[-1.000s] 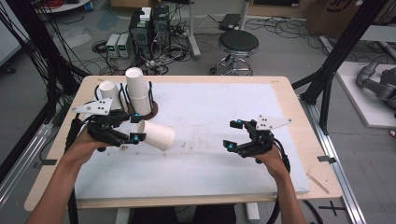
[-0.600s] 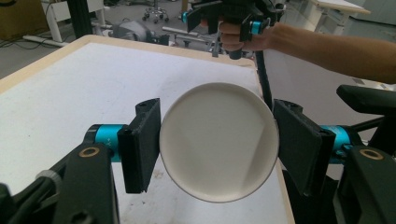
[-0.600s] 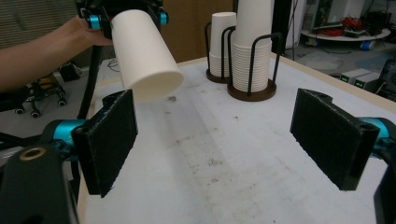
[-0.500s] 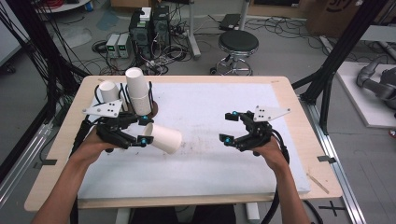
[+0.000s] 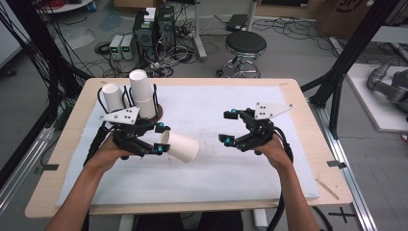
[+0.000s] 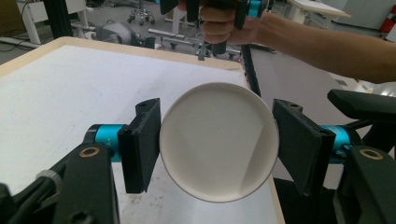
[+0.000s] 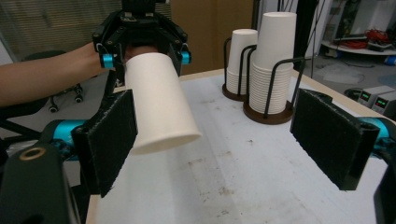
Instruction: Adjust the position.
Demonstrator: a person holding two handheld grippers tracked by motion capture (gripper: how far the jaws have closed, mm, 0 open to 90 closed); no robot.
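A white paper cup [image 5: 180,146] lies on its side above the mat, its narrow base end in my left gripper [image 5: 162,139], which is shut on it. The cup's mouth points toward my right gripper [image 5: 228,126]. In the left gripper view the cup's round base [image 6: 218,142] sits between the two black pads. My right gripper [image 7: 215,144] hangs open a short way off, jaws wide and nothing between them. In the right gripper view, the cup [image 7: 159,107] reaches out from the left gripper [image 7: 142,51] toward the left pad.
Two wire holders with stacked white cups stand at the mat's back left: a tall stack [image 5: 143,94] and a shorter one [image 5: 111,96]. A white mat [image 5: 216,187] covers the wooden table [image 5: 308,96]. A stool and cables lie on the floor beyond.
My left gripper has carried the cup rightward toward the middle of the mat. My right gripper has risen and moved left, nearer the cup's mouth.
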